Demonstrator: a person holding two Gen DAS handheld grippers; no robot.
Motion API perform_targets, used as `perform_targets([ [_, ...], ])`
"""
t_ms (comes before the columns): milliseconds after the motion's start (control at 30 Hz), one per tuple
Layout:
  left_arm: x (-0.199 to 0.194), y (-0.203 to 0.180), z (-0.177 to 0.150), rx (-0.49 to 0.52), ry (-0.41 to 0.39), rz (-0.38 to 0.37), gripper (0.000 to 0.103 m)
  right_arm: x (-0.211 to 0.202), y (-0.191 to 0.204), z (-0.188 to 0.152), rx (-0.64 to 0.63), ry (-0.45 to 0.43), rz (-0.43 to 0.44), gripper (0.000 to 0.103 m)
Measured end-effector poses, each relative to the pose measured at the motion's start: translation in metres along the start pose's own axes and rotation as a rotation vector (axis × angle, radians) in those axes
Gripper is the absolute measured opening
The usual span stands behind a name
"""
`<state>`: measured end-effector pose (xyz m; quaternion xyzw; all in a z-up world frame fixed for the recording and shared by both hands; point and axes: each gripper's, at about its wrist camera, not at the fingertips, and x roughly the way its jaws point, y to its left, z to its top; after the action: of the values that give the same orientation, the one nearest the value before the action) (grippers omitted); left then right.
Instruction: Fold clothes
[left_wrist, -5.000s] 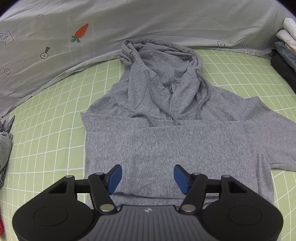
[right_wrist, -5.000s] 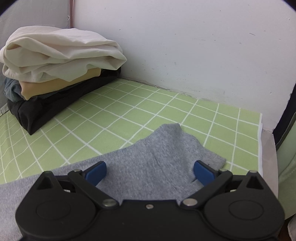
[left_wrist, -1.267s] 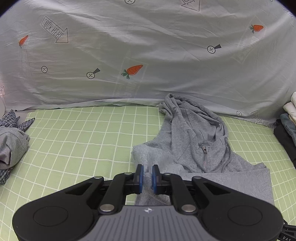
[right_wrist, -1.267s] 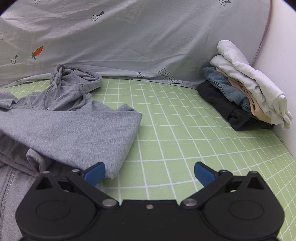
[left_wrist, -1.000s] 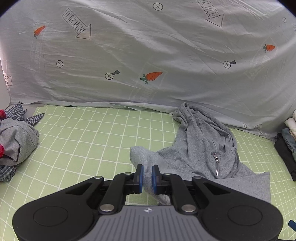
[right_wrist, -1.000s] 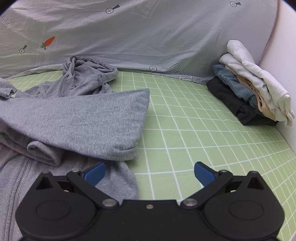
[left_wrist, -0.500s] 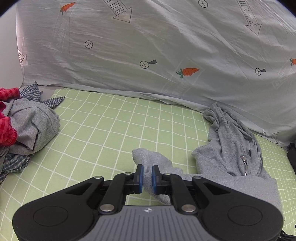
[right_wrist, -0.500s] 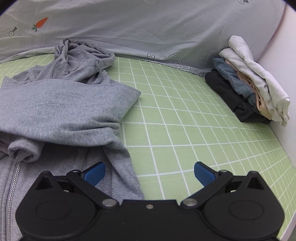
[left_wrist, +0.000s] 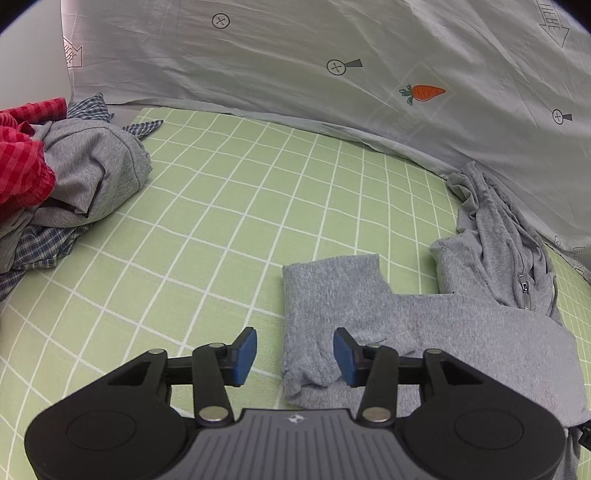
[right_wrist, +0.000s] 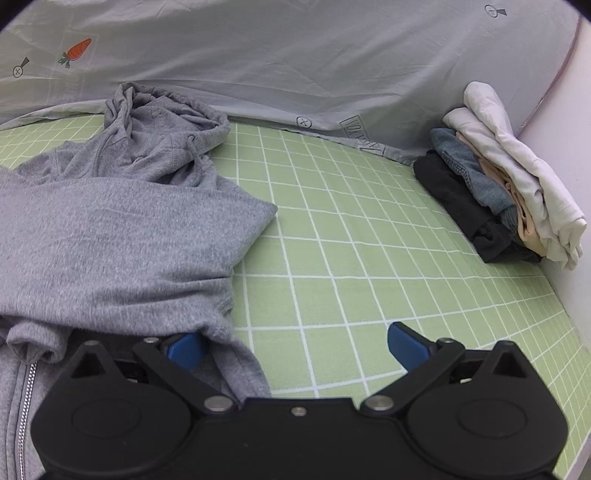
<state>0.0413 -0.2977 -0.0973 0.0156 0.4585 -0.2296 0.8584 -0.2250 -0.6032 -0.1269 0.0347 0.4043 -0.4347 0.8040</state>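
Observation:
A grey zip hoodie (left_wrist: 498, 325) lies on the green checked sheet (left_wrist: 229, 206), its hood toward the printed grey cloth at the back. One sleeve (left_wrist: 325, 295) lies folded across the body, cuff end under my left gripper (left_wrist: 294, 350). That gripper's jaws are opening; the cuff lies flat between the blue pads, which do not press on it. In the right wrist view the hoodie (right_wrist: 118, 236) fills the left half, and my right gripper (right_wrist: 295, 343) stands wide open at its right edge. The left pad (right_wrist: 183, 349) is partly under a fold of grey cloth.
A heap of unfolded clothes (left_wrist: 55, 184), red check, blue check and grey, sits at the far left. A stack of folded clothes (right_wrist: 506, 199) rests against the white wall at the right. The printed grey cloth (left_wrist: 332, 74) hangs along the back edge.
My left gripper, shut on the sleeve cuff half a second ago, has sunk toward the sheet, opened and let the cuff drop flat. The right gripper has stayed wide open.

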Motion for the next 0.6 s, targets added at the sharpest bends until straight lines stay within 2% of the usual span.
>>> perform_targets([
  [100, 0.0, -0.01, -0.002, 0.069, -0.005, 0.001, 0.071, 0.004, -0.014, 0.005, 0.059, 0.013, -0.072, 0.103],
  [200, 0.005, -0.019, -0.006, 0.116, 0.019, 0.012, 0.071, 0.003, -0.016, 0.004, 0.073, 0.041, -0.062, 0.103],
  [267, 0.006, -0.024, -0.008, 0.13, 0.028, -0.011, 0.071, -0.003, -0.012, 0.002, 0.083, 0.04, -0.046, 0.103],
  [433, 0.007, -0.037, -0.013, 0.183, 0.034, -0.032, 0.073, -0.032, 0.009, 0.002, 0.1, -0.005, 0.103, 0.103],
  [600, 0.013, -0.04, -0.017, 0.193, 0.053, -0.036, 0.074, -0.047, 0.051, 0.001, -0.005, -0.041, 0.236, 0.103],
])
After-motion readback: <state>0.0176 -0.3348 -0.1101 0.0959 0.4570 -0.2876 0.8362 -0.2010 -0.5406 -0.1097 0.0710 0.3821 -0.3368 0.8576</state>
